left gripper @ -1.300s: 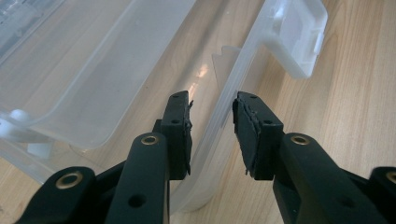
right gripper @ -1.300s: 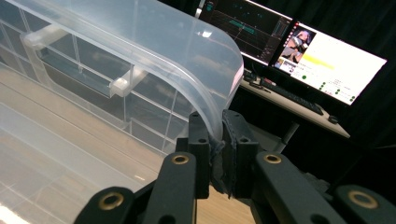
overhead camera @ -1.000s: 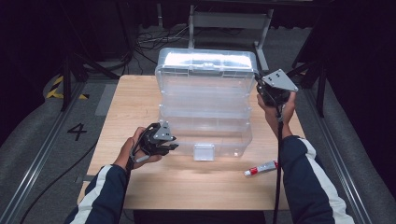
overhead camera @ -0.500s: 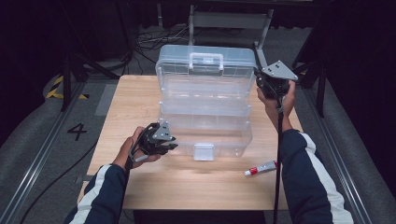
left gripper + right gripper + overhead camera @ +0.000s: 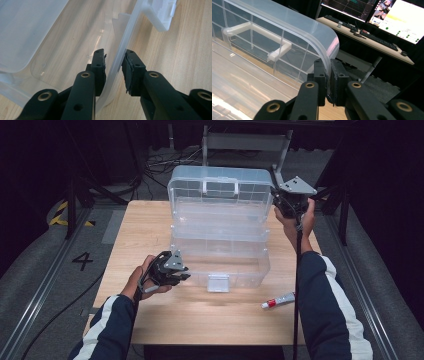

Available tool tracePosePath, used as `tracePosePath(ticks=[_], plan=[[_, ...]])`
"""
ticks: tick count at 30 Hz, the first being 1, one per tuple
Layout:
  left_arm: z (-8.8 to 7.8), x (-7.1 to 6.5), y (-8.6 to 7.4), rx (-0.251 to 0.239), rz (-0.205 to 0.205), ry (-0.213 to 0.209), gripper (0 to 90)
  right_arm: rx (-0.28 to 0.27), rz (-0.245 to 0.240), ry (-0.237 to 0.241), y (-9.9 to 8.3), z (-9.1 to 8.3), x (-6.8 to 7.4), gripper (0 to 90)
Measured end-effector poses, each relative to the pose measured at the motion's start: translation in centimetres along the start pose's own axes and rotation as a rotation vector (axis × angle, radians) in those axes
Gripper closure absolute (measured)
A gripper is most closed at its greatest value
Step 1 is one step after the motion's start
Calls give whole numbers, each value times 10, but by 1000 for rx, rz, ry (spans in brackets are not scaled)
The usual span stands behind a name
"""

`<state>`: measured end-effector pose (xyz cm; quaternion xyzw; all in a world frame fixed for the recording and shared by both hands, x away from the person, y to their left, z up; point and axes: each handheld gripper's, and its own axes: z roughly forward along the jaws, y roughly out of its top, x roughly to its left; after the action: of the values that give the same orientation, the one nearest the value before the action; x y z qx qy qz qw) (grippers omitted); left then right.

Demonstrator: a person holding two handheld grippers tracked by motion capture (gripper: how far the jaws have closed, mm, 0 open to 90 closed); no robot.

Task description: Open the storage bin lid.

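Note:
A clear plastic storage box [image 5: 220, 265] stands mid-table with its lid [image 5: 220, 187] raised upright at the back. My right gripper [image 5: 280, 202] is shut on the lid's upper right corner; in the right gripper view the jaws [image 5: 328, 62] pinch the lid's curved rim [image 5: 322, 32], near its white handle [image 5: 257, 28]. My left gripper [image 5: 182, 272] sits at the box's front left corner. In the left gripper view its jaws [image 5: 113, 56] stand either side of the box's front wall [image 5: 127, 32], closed on it.
A small white tube with a red cap [image 5: 278, 300] lies on the wooden table [image 5: 150, 230] right of the box. The box's white latch [image 5: 218, 282] hangs at its front. Monitors and a keyboard [image 5: 387, 12] stand beyond the table.
The lid has swung up and back to upright, carried by my right gripper, which rose and moved away. My left gripper has stayed at the box's front corner.

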<state>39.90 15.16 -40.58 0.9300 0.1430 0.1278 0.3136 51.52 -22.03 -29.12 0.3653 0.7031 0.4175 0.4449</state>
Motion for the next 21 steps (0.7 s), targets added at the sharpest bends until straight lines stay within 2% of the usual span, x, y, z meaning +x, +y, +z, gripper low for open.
tracePosePath(ticks=[21], plan=[[0,-2,0,-5,-7,15,724,40,15,-1,6,30,-9,847]])
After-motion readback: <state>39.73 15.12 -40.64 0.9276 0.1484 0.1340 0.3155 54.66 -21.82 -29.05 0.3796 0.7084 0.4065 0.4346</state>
